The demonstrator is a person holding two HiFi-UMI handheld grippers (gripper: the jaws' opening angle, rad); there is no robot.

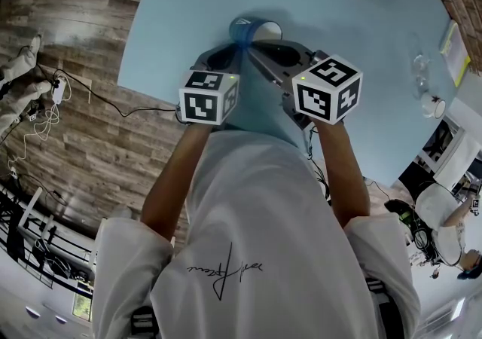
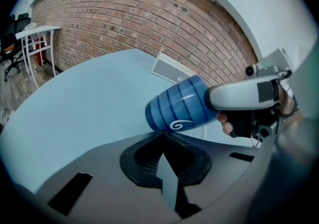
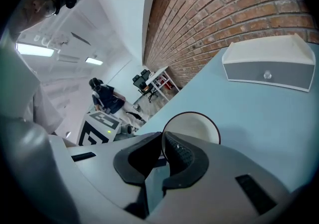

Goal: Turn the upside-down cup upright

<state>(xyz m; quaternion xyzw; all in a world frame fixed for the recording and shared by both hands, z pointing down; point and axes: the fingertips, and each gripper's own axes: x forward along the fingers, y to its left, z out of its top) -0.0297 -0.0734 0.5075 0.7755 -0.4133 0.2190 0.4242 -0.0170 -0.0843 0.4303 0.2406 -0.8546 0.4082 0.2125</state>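
The blue striped cup point(image 1: 251, 30) hangs tilted on its side above the light blue table point(image 1: 188, 13), its white inside point(image 3: 192, 124) facing my right gripper. My right gripper point(image 1: 261, 47) is shut on the cup's rim, one pad inside and one outside point(image 3: 163, 141). In the left gripper view the cup point(image 2: 179, 106) shows a white swirl mark, with the right gripper's white finger point(image 2: 239, 96) clamped over its mouth end. My left gripper point(image 2: 162, 136) is shut with nothing between its pads, its tips just under the cup's base end point(image 1: 228, 55).
A white box with a small knob point(image 3: 269, 63) stands at the table's far edge against the brick wall point(image 2: 124, 24). A clear glass point(image 1: 419, 68) stands at the right. The table's curved left edge point(image 1: 139, 36) drops to a wooden floor with cables point(image 1: 45, 104).
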